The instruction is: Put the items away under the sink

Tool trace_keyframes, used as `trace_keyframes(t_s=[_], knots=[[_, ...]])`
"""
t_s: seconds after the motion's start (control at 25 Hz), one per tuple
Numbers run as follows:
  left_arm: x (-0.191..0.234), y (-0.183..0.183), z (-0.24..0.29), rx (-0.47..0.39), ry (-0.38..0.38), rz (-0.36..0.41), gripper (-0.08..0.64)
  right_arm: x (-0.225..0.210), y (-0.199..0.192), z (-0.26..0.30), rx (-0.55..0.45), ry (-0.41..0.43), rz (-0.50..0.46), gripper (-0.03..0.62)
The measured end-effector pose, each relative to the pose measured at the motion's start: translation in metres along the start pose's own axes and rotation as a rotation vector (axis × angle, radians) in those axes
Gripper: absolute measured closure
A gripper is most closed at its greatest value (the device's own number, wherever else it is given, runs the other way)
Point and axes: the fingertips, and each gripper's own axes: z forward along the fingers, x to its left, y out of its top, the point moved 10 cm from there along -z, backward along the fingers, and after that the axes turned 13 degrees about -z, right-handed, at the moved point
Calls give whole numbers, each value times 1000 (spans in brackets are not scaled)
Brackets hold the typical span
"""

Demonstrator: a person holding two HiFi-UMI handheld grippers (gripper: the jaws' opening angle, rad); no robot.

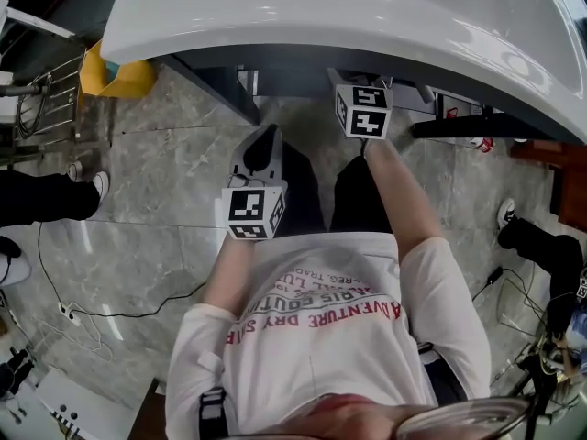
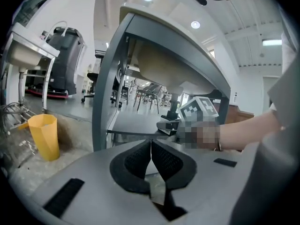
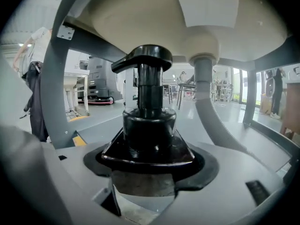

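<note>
Right gripper view: the right gripper [image 3: 150,165] pinches a glossy black pump bottle [image 3: 149,121] upright (so it shelves standing, I judge) under the near edge of the white sink [image 3: 140,18]; the left gripper [image 2: 151,163] is pressed together, empty.

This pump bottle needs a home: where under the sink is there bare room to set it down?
The dark shelf looks bare between the grey frame leg and the drain hose; the pump bottle is held facing that stretch. It is tighter to the right, where the hose slopes down, and overhead under the basin.
</note>
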Motion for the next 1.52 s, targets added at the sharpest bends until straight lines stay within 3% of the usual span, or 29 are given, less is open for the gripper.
trace_keyframes(t_s=[0.36,0.56,0.76,1.08,1.28,1.32,1.4,1.52], knots=[[14,-4,3,0,36,-12,532,2,10,23,34,-53,20,213],[12,-8,5,7,21,-7,532,6,8,19,-33,-124,17,212],[13,-14,5,27,51,-21,533,3,3,8,-111,-95,92,212],[3,-16,14,29,50,-12,533,10,-10,-47,-214,-146,-20,212],[-12,-13,29,-2,2,16,532,22,-20,-89,-256,-59,14,221],[-14,-13,32,-4,-9,10,534,24,-22,-95,-258,-59,31,261],[-19,-13,37,-13,-31,5,532,26,-26,-105,-264,-86,57,491],[-34,-8,43,-27,-73,37,534,20,-24,-115,-263,-76,76,554]])
